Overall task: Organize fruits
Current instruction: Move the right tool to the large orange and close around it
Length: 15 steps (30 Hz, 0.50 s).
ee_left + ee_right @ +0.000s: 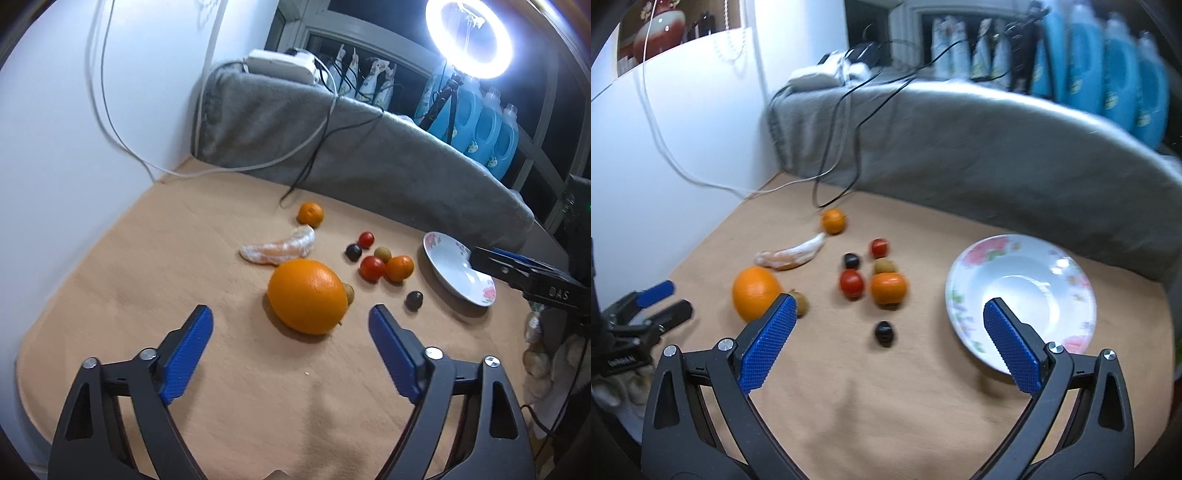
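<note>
Left wrist view: low, close behind large orange [306,295]. Right wrist view: farther right, near plate [964,273]. Both share fruit-strewn tabletop [147,258].

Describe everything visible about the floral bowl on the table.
The bowl is a shallow, wide white dish, glossy like ceramic or melamine, with pink flowers and green leaves printed around its rim. It sits upright and empty on the tan tablecloth, right of the scattered fruit. No fruit touches it, and neither gripper visibly does.

Bare cloth [886,406] nr both cams; big orange [306,295] blocks fwd, bowl [1071,266] rt.
</note>
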Tool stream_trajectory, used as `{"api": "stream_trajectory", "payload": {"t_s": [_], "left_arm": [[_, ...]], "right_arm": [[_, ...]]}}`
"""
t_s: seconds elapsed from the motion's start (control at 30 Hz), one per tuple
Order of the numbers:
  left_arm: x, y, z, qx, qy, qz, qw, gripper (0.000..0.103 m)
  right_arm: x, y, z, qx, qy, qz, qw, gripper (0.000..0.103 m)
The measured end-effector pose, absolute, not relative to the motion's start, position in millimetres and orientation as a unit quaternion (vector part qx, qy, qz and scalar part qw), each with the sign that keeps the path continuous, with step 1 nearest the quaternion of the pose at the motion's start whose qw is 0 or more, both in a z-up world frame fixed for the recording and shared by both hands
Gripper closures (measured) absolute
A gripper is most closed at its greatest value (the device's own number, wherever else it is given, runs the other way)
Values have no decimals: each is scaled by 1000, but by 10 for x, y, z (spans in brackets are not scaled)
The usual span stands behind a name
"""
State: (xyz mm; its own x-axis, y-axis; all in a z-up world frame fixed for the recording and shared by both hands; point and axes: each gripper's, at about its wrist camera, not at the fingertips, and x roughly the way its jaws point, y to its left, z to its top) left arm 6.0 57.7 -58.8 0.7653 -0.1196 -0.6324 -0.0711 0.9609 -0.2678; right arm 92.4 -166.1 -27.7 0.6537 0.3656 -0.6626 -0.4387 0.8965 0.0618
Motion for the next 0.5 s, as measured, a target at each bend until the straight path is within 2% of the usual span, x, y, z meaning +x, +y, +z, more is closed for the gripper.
{"api": "stream_trajectory", "payload": {"t_s": [0.07,0.33,0.5], "left_arm": [[76,577,-634,-149,349,-20,925,20],[139,574,-767,-173,366,-41,914,21],[231,577,-864,-190,379,-62,904,33]], "right_arm": [[965,-1573,-306,-49,363,243,898,8],[1199,-1250,-467,-18,419,319,850,13],[1354,-1091,-569,3,450,352,821,17]]}}
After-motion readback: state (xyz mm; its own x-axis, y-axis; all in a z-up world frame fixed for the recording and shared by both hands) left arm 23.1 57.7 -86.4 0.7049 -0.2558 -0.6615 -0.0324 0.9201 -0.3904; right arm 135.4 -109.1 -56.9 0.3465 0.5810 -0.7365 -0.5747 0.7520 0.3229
